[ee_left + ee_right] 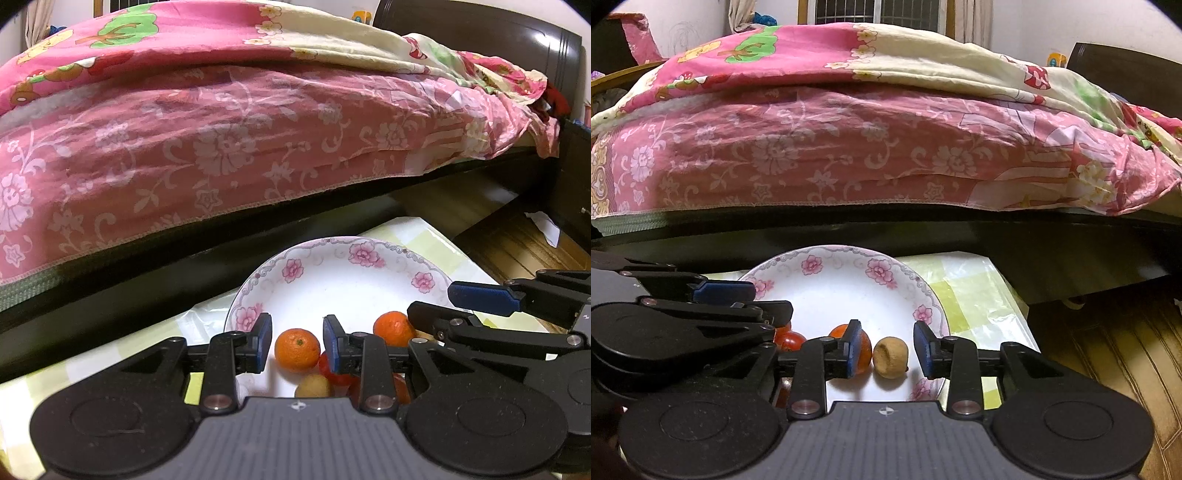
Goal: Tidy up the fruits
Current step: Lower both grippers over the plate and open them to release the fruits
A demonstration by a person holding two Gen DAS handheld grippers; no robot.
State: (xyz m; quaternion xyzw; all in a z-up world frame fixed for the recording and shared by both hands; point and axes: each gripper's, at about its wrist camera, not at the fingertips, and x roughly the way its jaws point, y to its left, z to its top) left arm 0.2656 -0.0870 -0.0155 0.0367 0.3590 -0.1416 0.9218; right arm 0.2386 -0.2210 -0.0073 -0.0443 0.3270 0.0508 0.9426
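Note:
A white plate with pink flowers (332, 284) (842, 291) sits on a table with a pale green checked cover. On it lie two oranges (297, 349) (393, 328), red tomatoes (332, 374) (788, 339) and a tan brown fruit (314, 386) (890, 357). My left gripper (297, 347) is open, its pads on either side of one orange without touching it. My right gripper (889, 350) is open around the tan fruit, with an orange (866, 349) just behind its left pad. Each gripper shows at the side of the other's view (484, 293) (724, 290).
A bed with a pink floral sheet (221, 155) (849, 147) and a dark frame (147, 280) runs close behind the table. Wooden floor (1108, 350) lies to the right of the table, with a scrap of white paper (546, 227) on it.

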